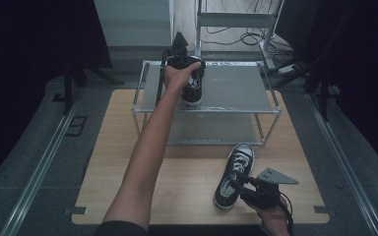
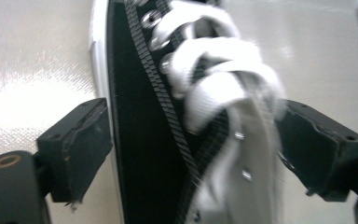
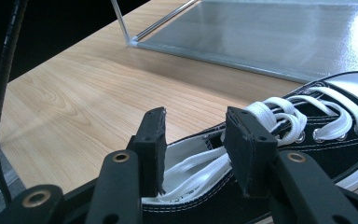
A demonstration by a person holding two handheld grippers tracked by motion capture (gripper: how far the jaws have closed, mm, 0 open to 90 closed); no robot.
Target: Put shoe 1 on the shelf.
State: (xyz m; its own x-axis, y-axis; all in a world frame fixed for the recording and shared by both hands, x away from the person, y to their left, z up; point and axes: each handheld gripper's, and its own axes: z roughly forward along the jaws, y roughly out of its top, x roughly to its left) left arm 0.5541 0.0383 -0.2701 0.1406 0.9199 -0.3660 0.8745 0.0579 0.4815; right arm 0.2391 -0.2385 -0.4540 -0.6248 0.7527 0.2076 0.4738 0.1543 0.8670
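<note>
Right claw (image 3: 193, 154) spread over a black, white-laced sneaker (image 1: 233, 175) — left claw (image 2: 191, 149) pinching its twin (image 1: 192, 88) on the shelf (image 1: 236, 88).

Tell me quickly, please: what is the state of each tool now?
Left tool: jaws around the shoe on the rack; contact cannot be told.
Right tool: open, at the collar of the shoe on the table.
</note>
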